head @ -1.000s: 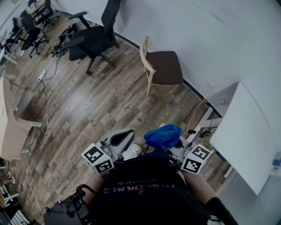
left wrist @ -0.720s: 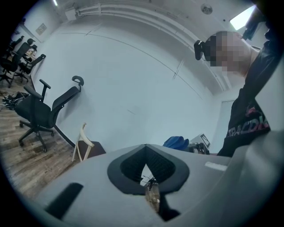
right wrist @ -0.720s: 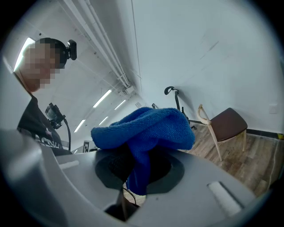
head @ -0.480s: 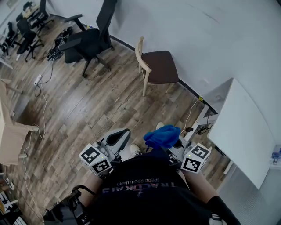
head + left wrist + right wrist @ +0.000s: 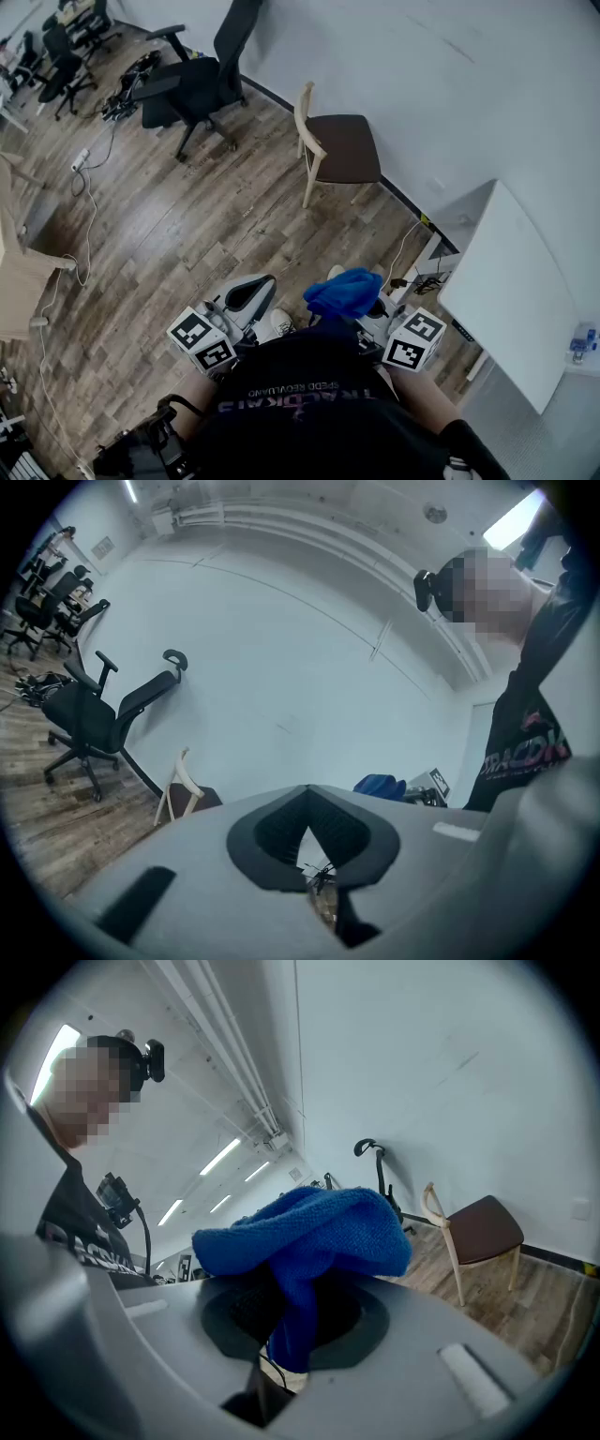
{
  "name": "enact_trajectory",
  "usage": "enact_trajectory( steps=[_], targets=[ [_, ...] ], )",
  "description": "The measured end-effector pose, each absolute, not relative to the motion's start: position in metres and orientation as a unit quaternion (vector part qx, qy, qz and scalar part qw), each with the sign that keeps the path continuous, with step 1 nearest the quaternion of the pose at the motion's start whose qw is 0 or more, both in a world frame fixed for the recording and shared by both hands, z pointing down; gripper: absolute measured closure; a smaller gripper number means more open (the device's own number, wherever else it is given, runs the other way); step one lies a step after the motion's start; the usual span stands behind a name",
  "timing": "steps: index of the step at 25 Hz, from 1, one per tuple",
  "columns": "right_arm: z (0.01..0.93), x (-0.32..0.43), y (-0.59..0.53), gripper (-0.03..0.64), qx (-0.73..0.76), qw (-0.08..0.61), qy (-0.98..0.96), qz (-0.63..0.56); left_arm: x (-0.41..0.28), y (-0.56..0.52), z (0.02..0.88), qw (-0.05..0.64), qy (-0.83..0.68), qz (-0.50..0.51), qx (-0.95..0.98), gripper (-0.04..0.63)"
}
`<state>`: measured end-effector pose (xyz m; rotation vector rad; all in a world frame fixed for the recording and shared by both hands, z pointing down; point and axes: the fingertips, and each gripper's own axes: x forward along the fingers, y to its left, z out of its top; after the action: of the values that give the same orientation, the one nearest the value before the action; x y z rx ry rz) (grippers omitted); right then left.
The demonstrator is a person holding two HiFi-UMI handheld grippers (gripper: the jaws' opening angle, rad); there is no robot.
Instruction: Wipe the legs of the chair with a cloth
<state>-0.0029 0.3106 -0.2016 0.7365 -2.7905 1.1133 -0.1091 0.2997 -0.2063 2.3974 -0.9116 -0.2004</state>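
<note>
— What do we hold in our right gripper point(image 5: 296, 1333)?
— The blue cloth point(image 5: 309, 1227). Our jaws are clamped on a fold of it. The rest bunches up over the top of them and covers the tips in the head view.
— And our left gripper point(image 5: 309, 850)?
— Its jaws are pressed together with nothing between them. Both grippers sit low and close to our body, side by side.
— Where is the chair point(image 5: 345, 146) from here?
— Well apart from us, ahead across the wooden floor point(image 5: 187, 225). It stands upright near the white wall point(image 5: 450, 84). It has a pale wooden frame and a dark brown seat, with its backrest on the side toward the room's left. We see its legs point(image 5: 308, 190) under the seat, pale and thin, and the cloth is nowhere near them.
— Anything else around us?
— We see a black office chair point(image 5: 202, 84) farther left along the same wall. There is also a white table point(image 5: 511, 291) near our right side, with cables point(image 5: 417, 277) lying by its edge
</note>
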Motion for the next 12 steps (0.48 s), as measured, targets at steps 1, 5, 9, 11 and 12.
enact_trajectory(
  steps=[1,5,9,11,12],
  targets=[
    [-0.202,-0.003,0.312,0.552,0.237,0.026,-0.902,0.359,-0.109,0.301,-0.206,0.281,-0.341,-0.076,0.894,0.598],
    [-0.201,-0.002,0.317,0.552,0.238,0.029,-0.903,0.358,-0.104,0.306,-0.205,0.280,-0.334,-0.076,0.897,0.598],
    [-0.200,0.003,0.321,0.552,0.245,0.024,-0.900,0.360,-0.096,0.311,-0.206,0.277,-0.324,-0.069,0.902,0.598],
    [-0.200,0.005,0.324,0.552,0.245,0.022,-0.900,0.360,-0.093,0.313,-0.206,0.276,-0.321,-0.067,0.903,0.598],
    [-0.200,0.006,0.325,0.552,0.245,0.021,-0.900,0.359,-0.091,0.315,-0.206,0.276,-0.320,-0.067,0.904,0.598]
  ],
)
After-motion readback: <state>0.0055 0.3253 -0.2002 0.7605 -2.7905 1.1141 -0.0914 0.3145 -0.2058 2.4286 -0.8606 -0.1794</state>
